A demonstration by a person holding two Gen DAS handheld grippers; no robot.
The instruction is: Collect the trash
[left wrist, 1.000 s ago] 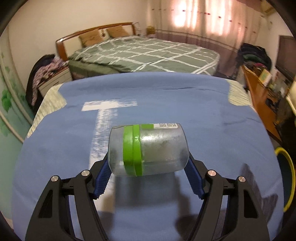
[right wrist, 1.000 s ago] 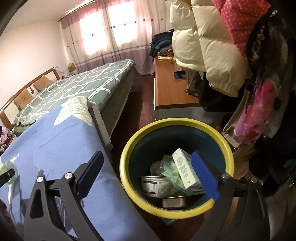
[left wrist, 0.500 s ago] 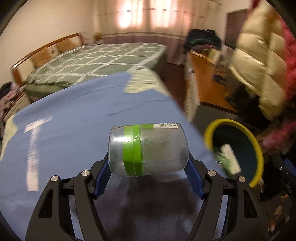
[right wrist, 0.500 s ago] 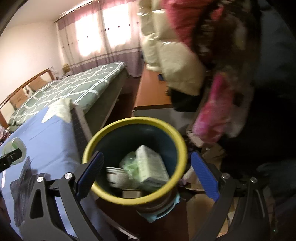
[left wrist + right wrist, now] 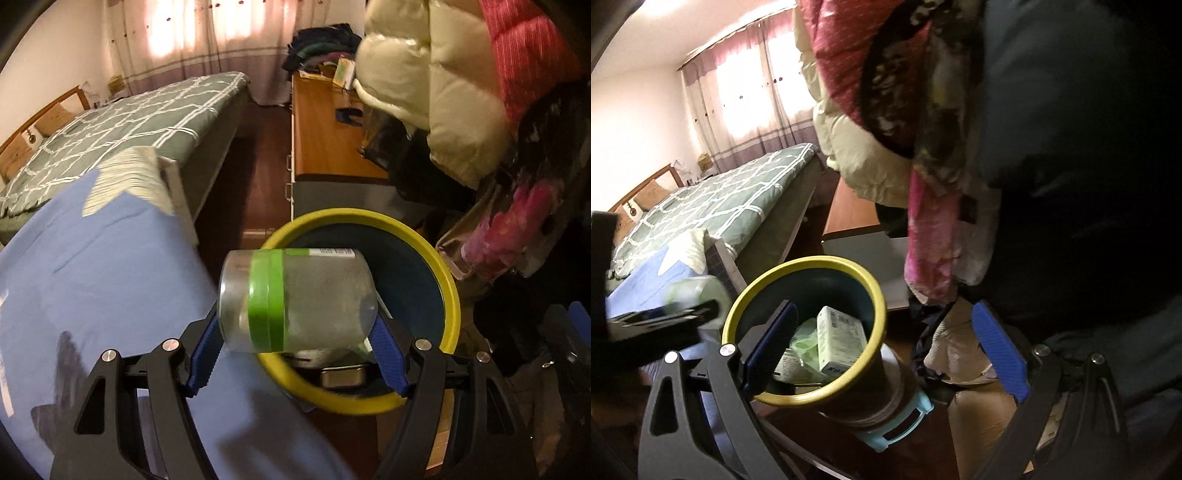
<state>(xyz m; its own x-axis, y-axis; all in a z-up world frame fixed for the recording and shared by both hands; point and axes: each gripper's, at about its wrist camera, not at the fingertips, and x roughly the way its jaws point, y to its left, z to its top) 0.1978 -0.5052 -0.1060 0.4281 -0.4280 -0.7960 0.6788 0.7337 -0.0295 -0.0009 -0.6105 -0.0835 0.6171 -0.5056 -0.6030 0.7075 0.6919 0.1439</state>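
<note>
Jar: a clear plastic jar (image 5: pixel 295 301) with a green band lies sideways between the blue pads of the left tool (image 5: pixel 295 350), clamped end to end; it hangs over the near rim of the bin, half over the blue cloth (image 5: pixel 92 280).
Change: a second ago the jar hung over the middle of the blue-covered worktop with the bin only at the picture's edge; now the bin sits right behind and under it.
Bin: one round bin (image 5: pixel 448 280), yellow rim, dark blue inside, pale blue base seen in the right view.
Bin contents: one white carton (image 5: pixel 840 338), one crumpled green wrapper (image 5: pixel 805 343), one metal tin (image 5: pixel 343 376); more may be hidden.
Right tool: the right tool (image 5: pixel 886 350) stands wide apart with nothing between its pads; earlier the bin lay centred between them, now it is off to the left.
Tools: two, black frames, ribbed blue pads.
Surroundings: a bed (image 5: pixel 122 118) with a green checked cover, a wooden cabinet (image 5: pixel 325 140), puffy cream and red coats (image 5: pixel 454 92) hanging at right.
</note>
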